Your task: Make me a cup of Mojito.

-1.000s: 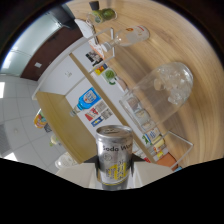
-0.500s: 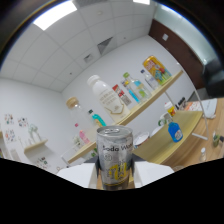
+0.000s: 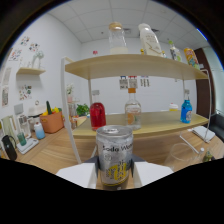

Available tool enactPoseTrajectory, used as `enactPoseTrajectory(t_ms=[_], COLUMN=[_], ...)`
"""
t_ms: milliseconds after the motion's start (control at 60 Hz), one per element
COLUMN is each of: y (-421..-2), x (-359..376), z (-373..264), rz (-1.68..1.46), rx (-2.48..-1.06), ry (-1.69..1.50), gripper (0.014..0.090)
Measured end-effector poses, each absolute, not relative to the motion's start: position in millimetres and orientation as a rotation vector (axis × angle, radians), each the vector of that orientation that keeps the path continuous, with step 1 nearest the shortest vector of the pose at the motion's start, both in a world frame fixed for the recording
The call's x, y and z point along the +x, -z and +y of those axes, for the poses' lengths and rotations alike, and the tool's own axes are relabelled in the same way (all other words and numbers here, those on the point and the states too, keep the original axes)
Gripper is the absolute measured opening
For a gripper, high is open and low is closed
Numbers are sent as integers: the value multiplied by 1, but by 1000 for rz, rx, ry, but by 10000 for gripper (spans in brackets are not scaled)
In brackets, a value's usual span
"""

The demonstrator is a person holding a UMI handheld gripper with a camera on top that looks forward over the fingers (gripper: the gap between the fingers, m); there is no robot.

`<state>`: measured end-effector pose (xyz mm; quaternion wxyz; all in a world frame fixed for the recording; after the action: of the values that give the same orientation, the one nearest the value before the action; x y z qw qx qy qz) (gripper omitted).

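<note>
Gripper view: the gripper pinches a silver-and-yellow soda water can upright between its white fingers — beyond it a two-tier wooden shelf holds a round red bottle and a blue bottle.

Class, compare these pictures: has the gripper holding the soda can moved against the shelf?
Yes. The gripper, shut on the soda can, has swung round and levelled: the shelf, tilted and off to one side before, now stands upright straight ahead.
</note>
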<state>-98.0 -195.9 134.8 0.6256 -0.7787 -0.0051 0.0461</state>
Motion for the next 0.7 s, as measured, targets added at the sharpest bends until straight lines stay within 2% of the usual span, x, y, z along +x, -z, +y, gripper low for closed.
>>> enactPoseTrajectory(t_ms=[100, 267, 617, 650, 700], y=[-107, -83, -82, -79, -76], x=[-96, -97, -95, -94, -91], z=[-197, -199, -206, -206, -209], rz=[-22, -41, -48, -48, -38], rx=[-1831, -1863, -1816, -1835, -1877], ry=[-91, -80, -37, -32, -19], gripper=[499, 505, 537, 556, 627])
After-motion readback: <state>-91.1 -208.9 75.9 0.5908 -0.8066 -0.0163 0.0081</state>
